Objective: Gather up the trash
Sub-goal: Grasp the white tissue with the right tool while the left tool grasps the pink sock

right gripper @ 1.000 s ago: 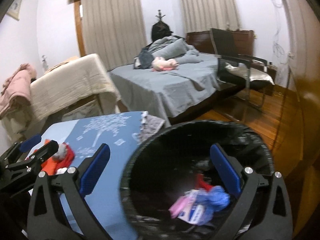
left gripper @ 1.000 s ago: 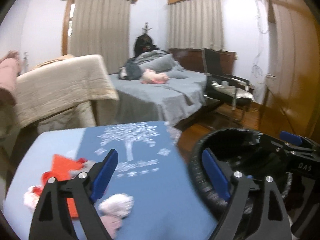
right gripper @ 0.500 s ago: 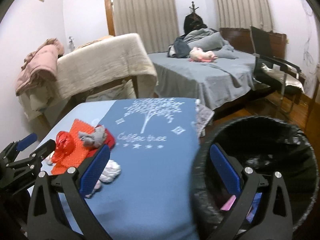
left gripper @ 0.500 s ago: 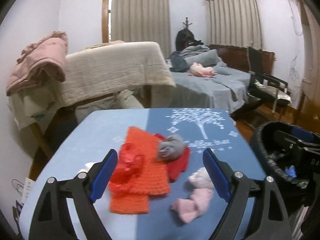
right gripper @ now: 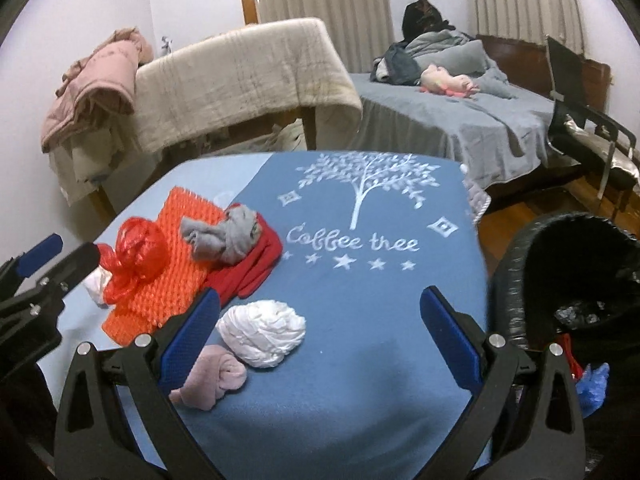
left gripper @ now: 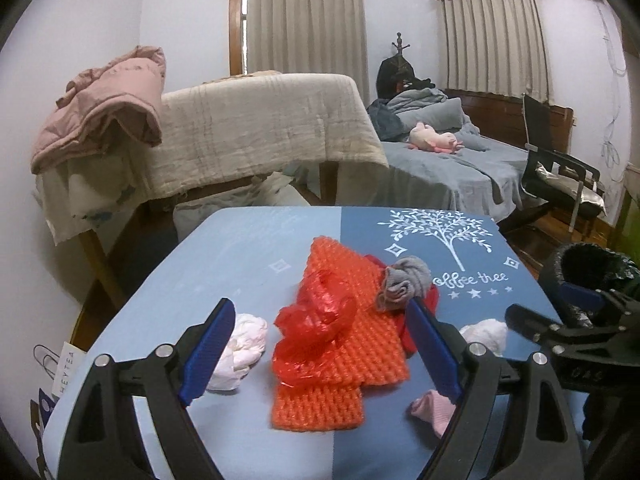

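Glossy crinkled red plastic bag (left gripper: 316, 328) on rough orange knit (left gripper: 352, 344)

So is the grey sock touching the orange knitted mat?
Touching. The right wrist view shows the grey sock lying on the orange knitted mat, no gap.

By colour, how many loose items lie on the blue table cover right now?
Orange: 1, knit piece
Red: 2, plastic bag, red cloth
Grey: 1, rag
White: 2, wads
Pink: 1, roll
Total: 7

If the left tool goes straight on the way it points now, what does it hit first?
Most likely the crumpled red plastic bag lying on the orange knit piece; it sits centred between the left tool's open jaws. Depth is uncertain.
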